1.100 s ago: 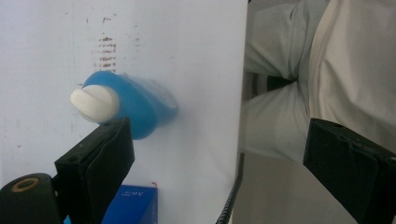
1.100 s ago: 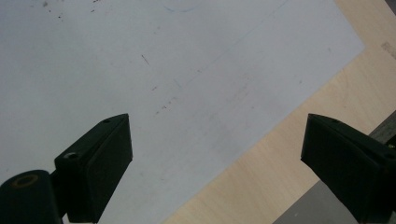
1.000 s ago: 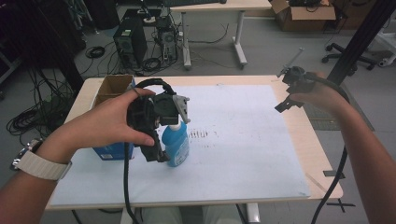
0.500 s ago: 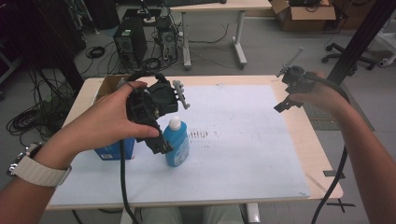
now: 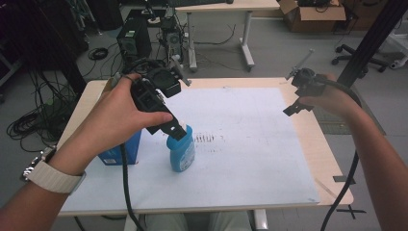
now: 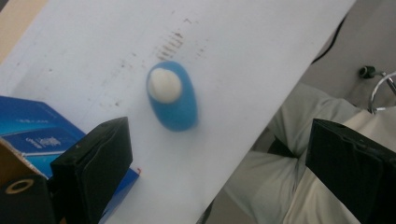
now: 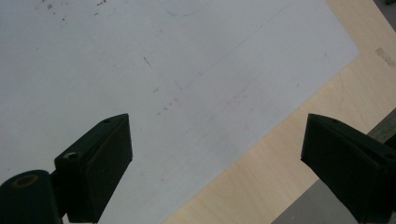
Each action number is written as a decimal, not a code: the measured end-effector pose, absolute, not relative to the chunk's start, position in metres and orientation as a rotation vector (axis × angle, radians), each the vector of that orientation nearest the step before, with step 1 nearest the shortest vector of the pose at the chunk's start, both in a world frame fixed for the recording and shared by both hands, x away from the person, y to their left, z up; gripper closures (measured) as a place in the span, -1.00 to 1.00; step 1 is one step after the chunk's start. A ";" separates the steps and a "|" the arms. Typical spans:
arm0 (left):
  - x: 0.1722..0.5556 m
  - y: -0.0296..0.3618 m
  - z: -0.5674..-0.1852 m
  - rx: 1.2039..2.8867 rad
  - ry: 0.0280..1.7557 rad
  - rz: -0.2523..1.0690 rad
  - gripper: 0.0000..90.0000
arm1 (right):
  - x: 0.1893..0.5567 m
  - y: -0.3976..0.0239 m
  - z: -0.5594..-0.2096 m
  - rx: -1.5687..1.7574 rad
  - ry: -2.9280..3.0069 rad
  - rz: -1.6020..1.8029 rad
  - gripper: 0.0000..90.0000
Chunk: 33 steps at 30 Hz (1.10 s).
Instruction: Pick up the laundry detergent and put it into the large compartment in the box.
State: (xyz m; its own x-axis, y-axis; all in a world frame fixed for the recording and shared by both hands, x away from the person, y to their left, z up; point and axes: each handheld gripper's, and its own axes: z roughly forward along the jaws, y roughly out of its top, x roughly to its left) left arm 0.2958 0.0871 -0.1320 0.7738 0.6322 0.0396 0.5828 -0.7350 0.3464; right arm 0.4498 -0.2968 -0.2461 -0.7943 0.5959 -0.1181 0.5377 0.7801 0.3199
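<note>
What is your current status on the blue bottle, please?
Left gripper open, above blue bottle. Right gripper open, off at table's right. Bottle upright, blue box beside it.

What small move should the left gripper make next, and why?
Probably lift the left gripper a little further and clear of the blue plastic bottle with the white cap. Its jaws stand wide open and hold nothing, and the bottle stands upright on the white sheet below them, beside the blue box.

Lab, computer towers [image 5: 134,41], cables [image 5: 33,120], workbench [image 5: 226,6]
</note>
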 end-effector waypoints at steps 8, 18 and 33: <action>0.304 0.092 -0.134 2.571 1.082 0.250 -0.83 | 0.450 -0.296 -0.246 0.890 2.761 0.403 -0.80; 0.312 0.094 -0.140 2.529 1.175 0.239 -0.84 | 0.450 -0.297 -0.245 0.891 2.760 0.407 -0.80; 0.327 0.091 -0.154 2.500 1.277 0.229 -0.84 | 0.451 -0.294 -0.246 0.888 2.765 0.405 -0.80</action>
